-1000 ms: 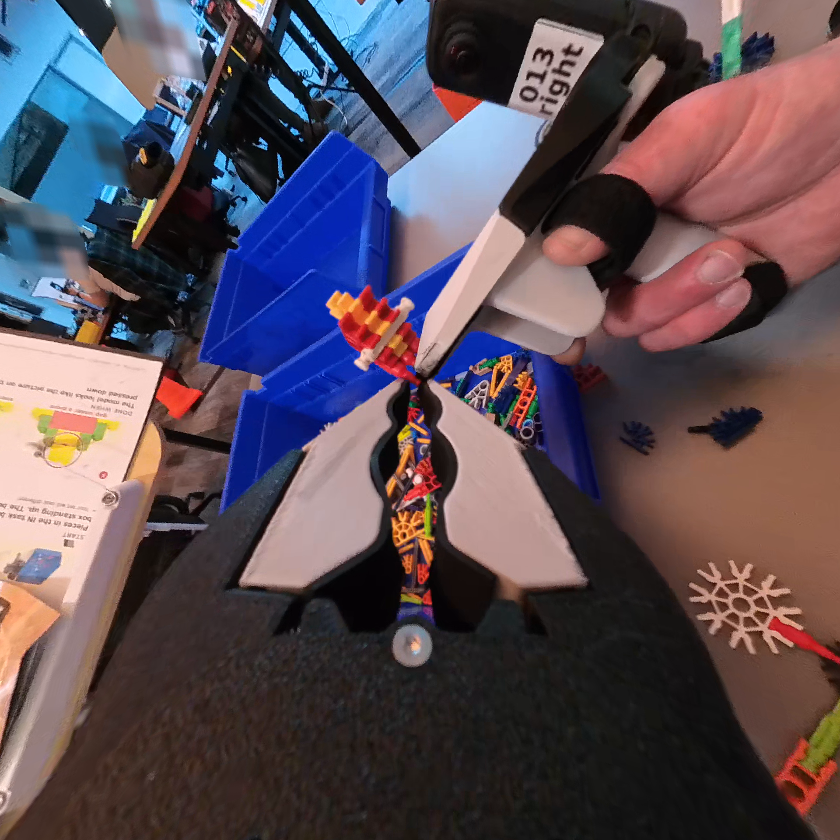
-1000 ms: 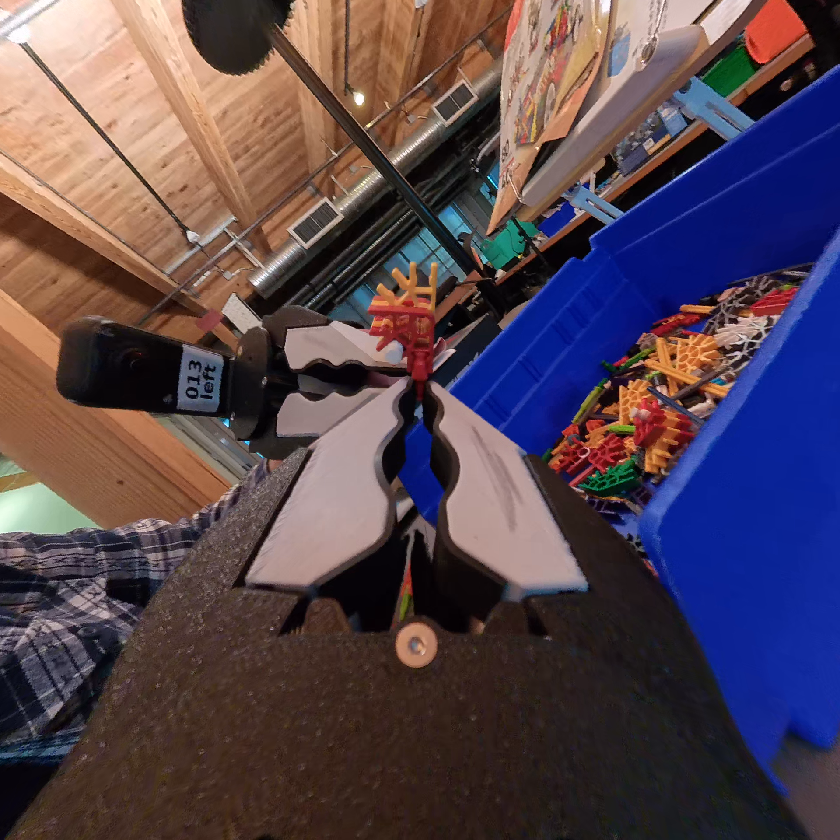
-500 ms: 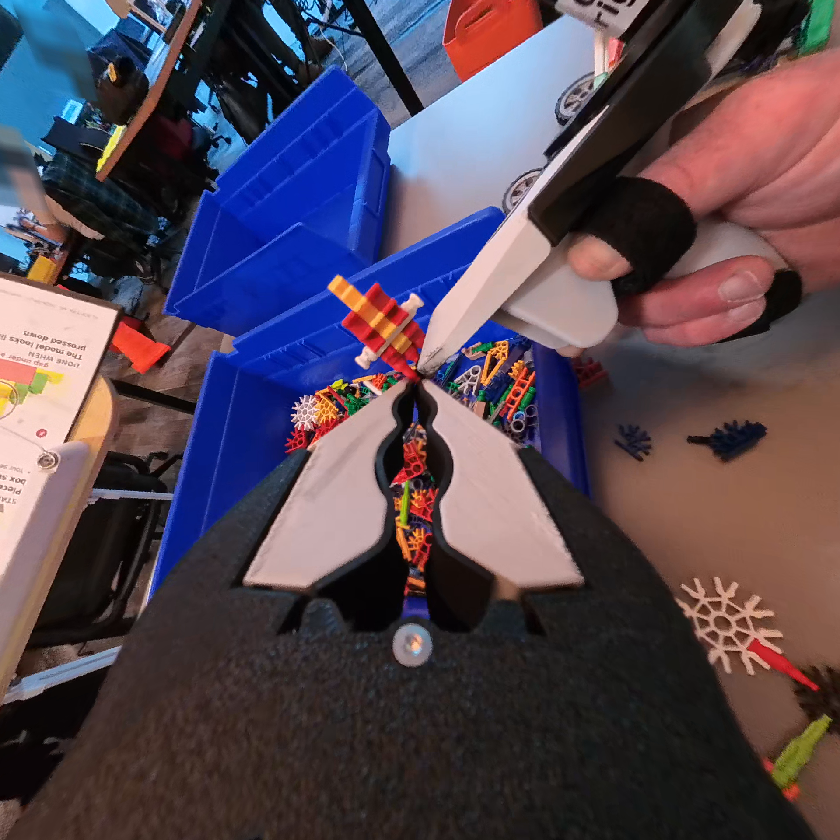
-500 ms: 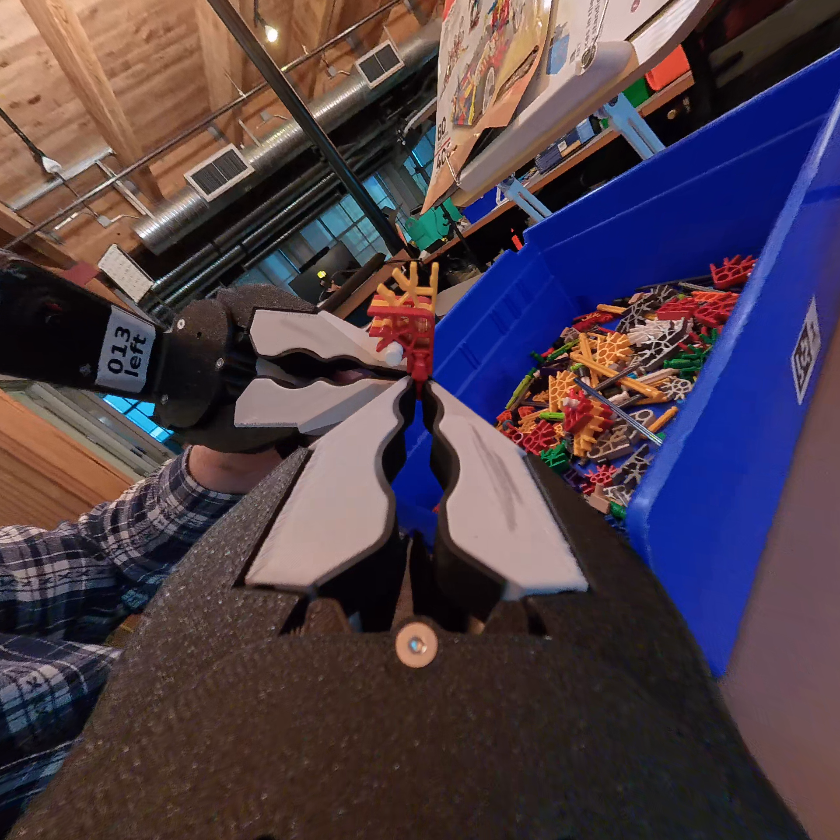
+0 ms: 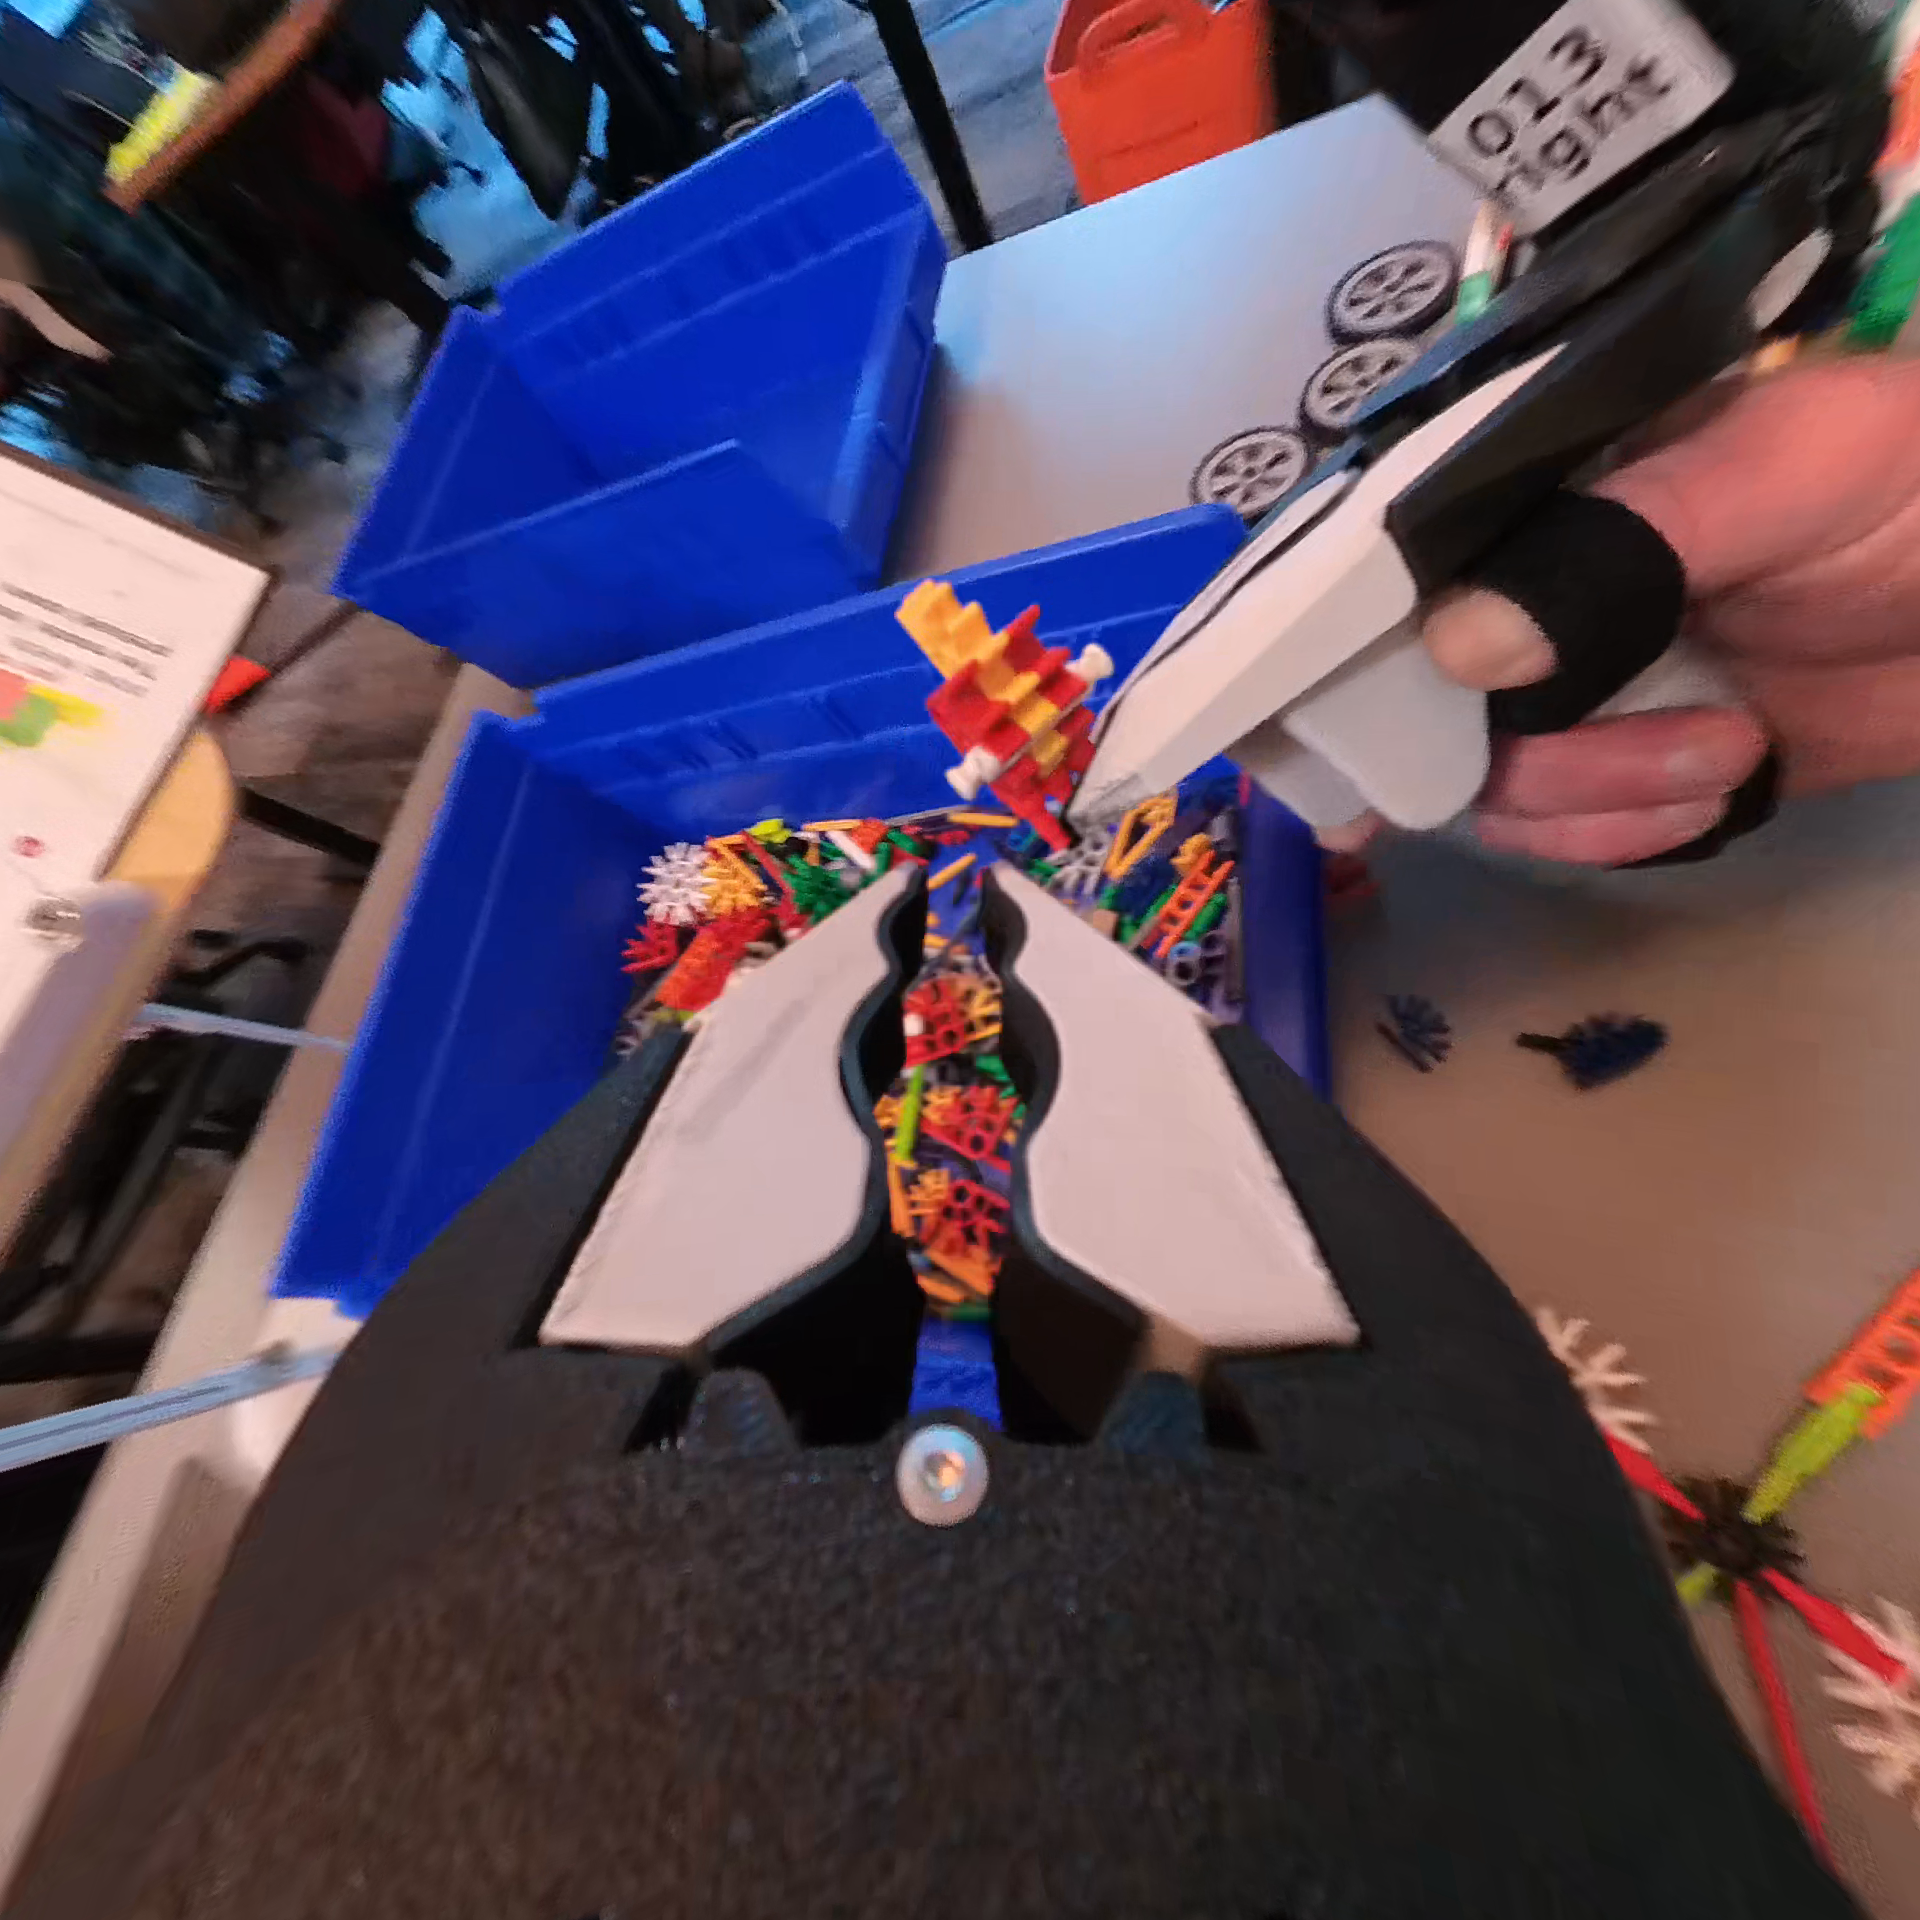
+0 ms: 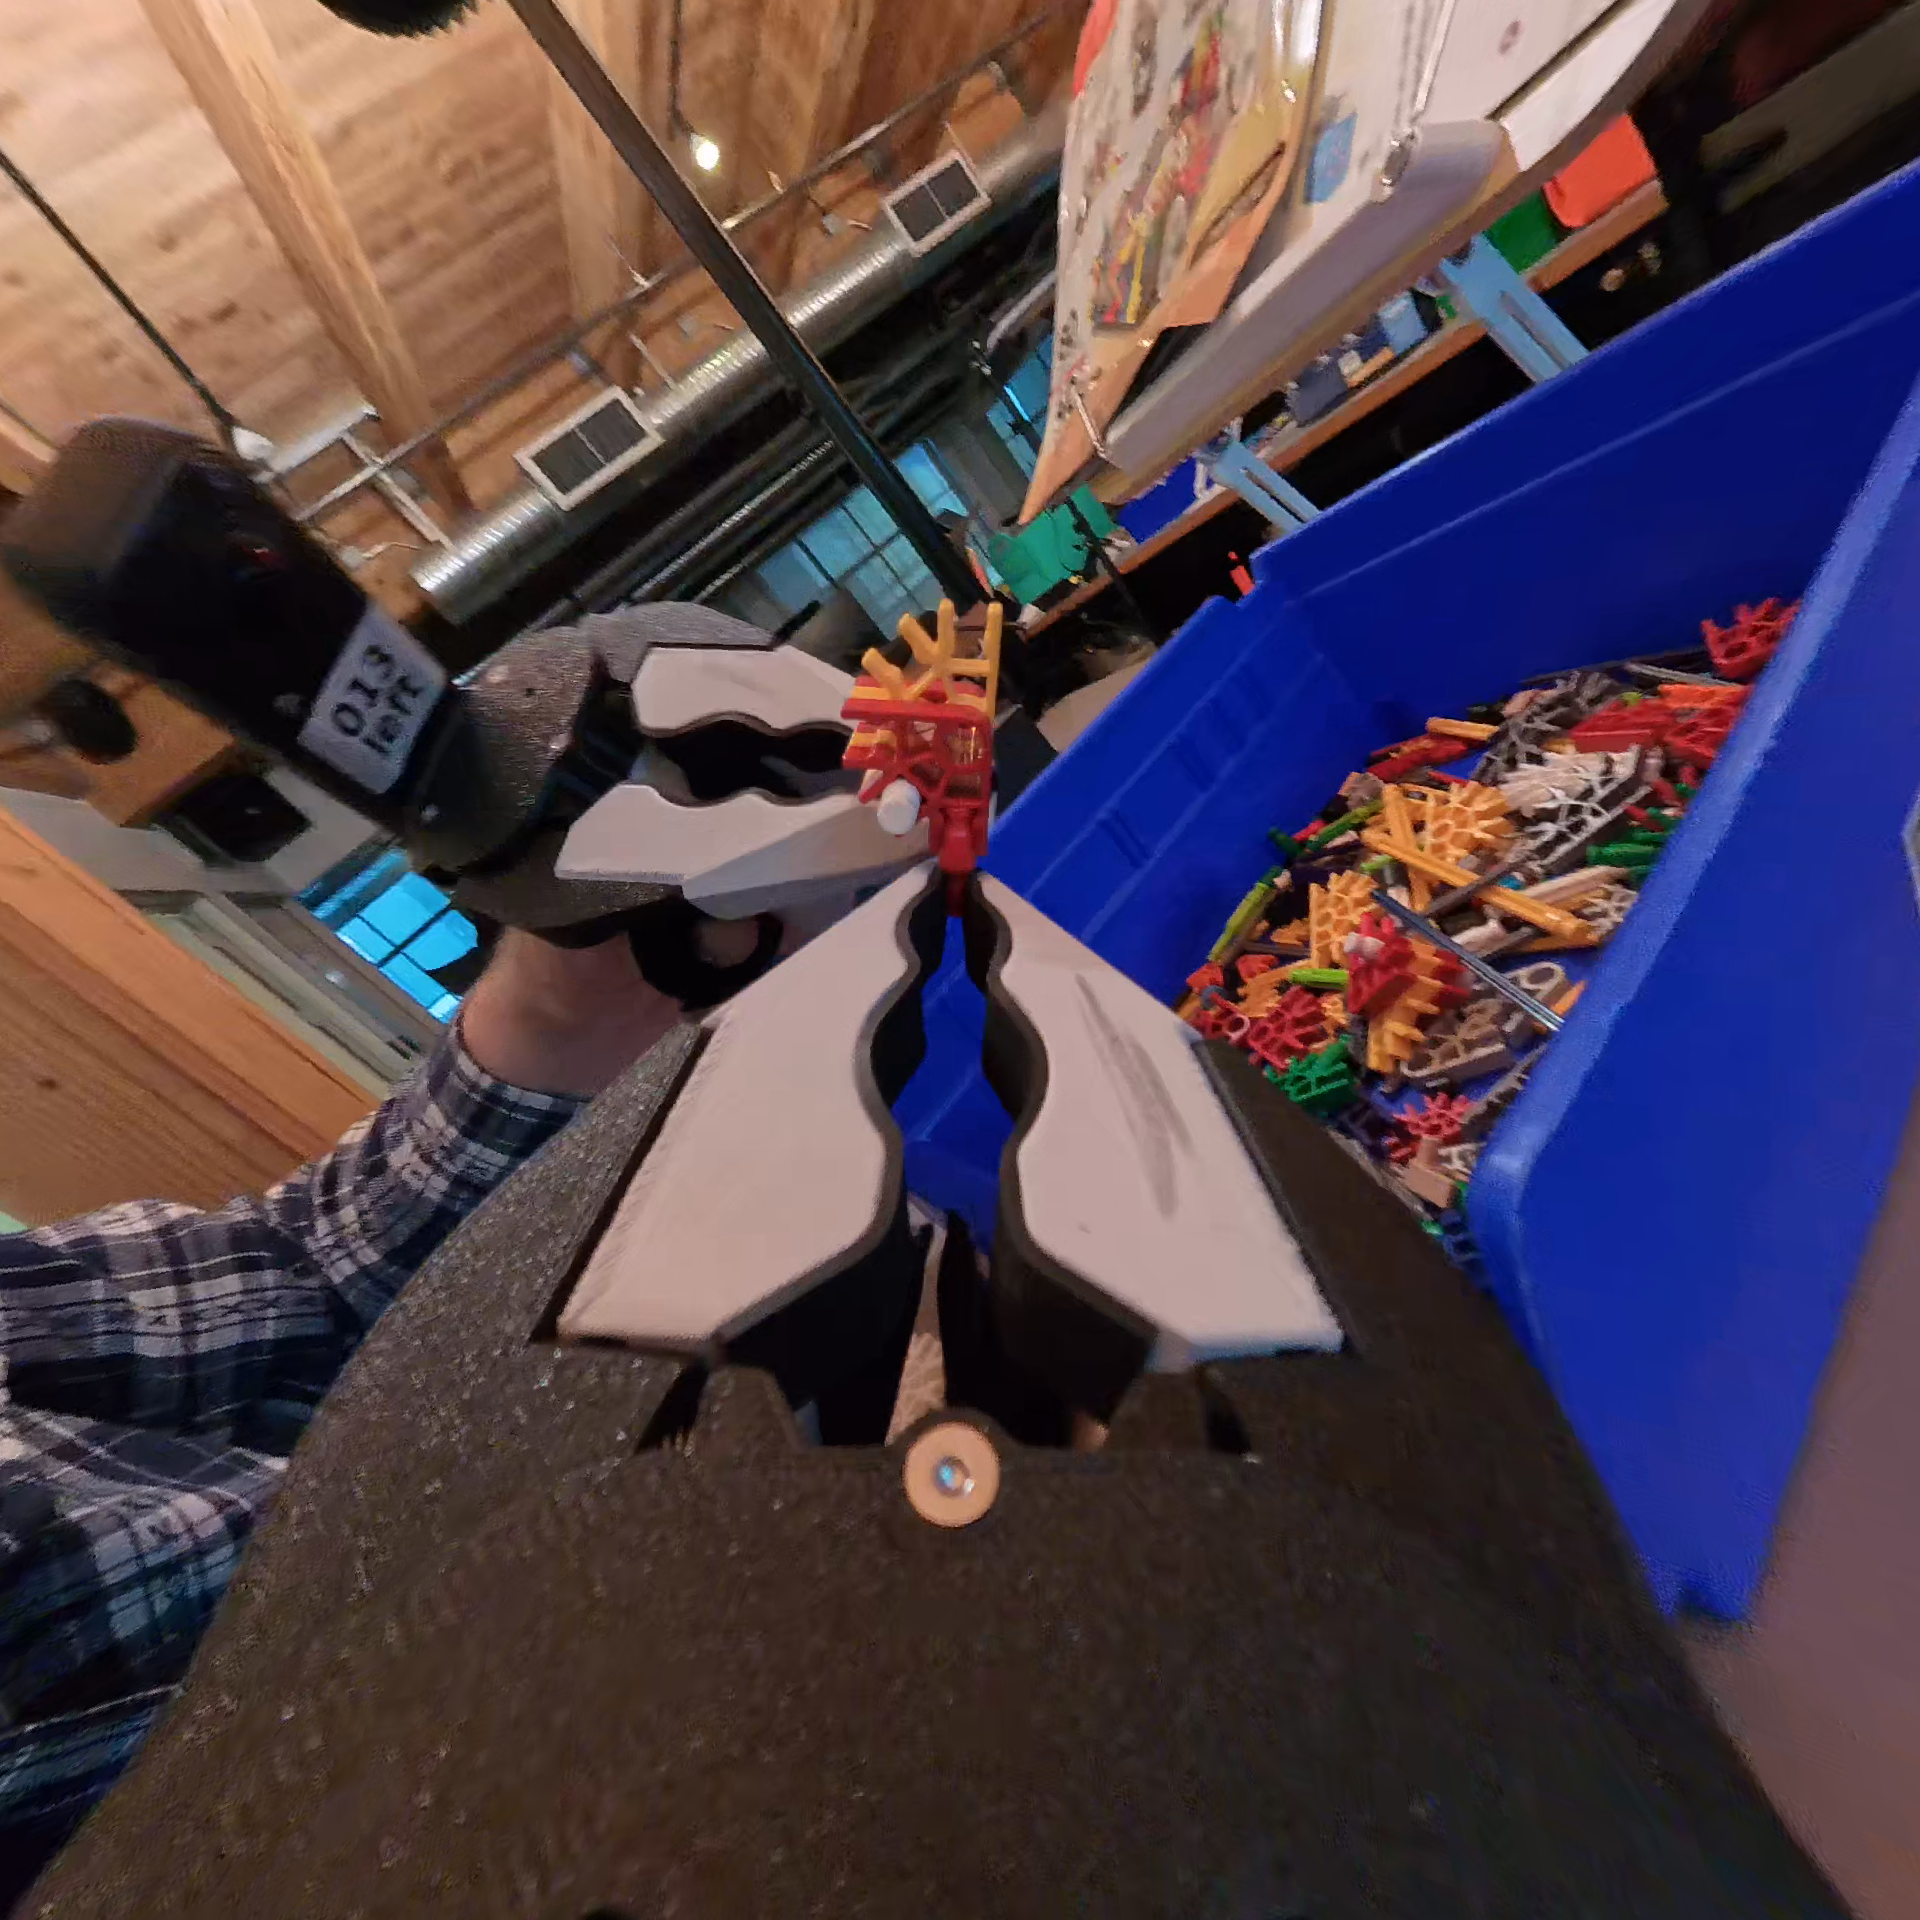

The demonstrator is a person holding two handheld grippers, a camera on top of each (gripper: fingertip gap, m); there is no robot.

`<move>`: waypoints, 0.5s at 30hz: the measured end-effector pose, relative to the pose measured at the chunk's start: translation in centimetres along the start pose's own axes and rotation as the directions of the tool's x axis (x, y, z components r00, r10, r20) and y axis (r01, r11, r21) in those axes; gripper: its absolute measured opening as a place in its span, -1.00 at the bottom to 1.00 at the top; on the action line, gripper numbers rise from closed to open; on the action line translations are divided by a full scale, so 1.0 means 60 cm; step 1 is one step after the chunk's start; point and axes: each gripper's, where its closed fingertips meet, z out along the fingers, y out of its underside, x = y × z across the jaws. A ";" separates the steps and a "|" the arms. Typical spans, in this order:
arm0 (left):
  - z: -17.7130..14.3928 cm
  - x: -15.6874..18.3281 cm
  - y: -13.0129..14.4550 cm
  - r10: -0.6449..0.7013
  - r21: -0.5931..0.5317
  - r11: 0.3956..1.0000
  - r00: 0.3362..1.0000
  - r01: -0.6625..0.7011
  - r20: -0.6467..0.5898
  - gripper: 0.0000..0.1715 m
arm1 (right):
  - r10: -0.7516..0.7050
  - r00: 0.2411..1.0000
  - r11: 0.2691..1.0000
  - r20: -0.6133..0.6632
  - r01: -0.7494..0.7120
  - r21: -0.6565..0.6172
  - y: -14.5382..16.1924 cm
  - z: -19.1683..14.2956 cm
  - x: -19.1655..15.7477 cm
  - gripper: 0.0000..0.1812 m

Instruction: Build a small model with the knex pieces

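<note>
left gripper (image 5: 954,883): fingers slightly apart, holding nothing, over the near blue bin (image 5: 436,1039) of mixed construction-toy pieces | red-and-yellow connector stack (image 5: 1003,701) on a white rod: pinched at its red tip by the right gripper (image 6: 961,883) | white printed label on each gripper body | printed sheet (image 5: 83,665) at left | toy wheels (image 5: 1351,384) far right

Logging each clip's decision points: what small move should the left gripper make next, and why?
Probably ease the left gripper straight back, jaws apart. It grips nothing, while the right gripper is shut on the red stem of the red-and-yellow toy piece above the blue bin. The left one's fingers sit close beside the piece's white peg, so backing off should avoid a knock.
</note>
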 end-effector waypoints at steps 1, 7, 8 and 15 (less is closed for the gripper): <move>-0.002 0.003 -0.004 -0.045 0.023 0.999 0.999 0.046 -0.030 -0.88 | 0.005 1.000 1.000 0.018 -0.005 0.004 -0.001 0.000 -0.004 -0.99; -0.021 0.029 -0.023 -0.289 0.074 0.942 0.907 0.326 -0.306 -0.82 | 0.078 0.977 0.996 0.198 -0.086 0.035 -0.012 -0.005 -0.042 -1.00; -0.024 0.030 -0.027 -0.310 0.085 0.930 0.890 0.357 -0.335 -0.82 | 0.078 0.972 0.995 0.223 -0.088 0.037 -0.014 -0.007 -0.049 -1.00; -0.040 0.044 -0.045 -0.376 0.117 0.869 0.796 0.480 -0.475 -0.93 | 0.083 0.949 0.994 0.303 -0.102 0.049 -0.019 -0.010 -0.070 -1.00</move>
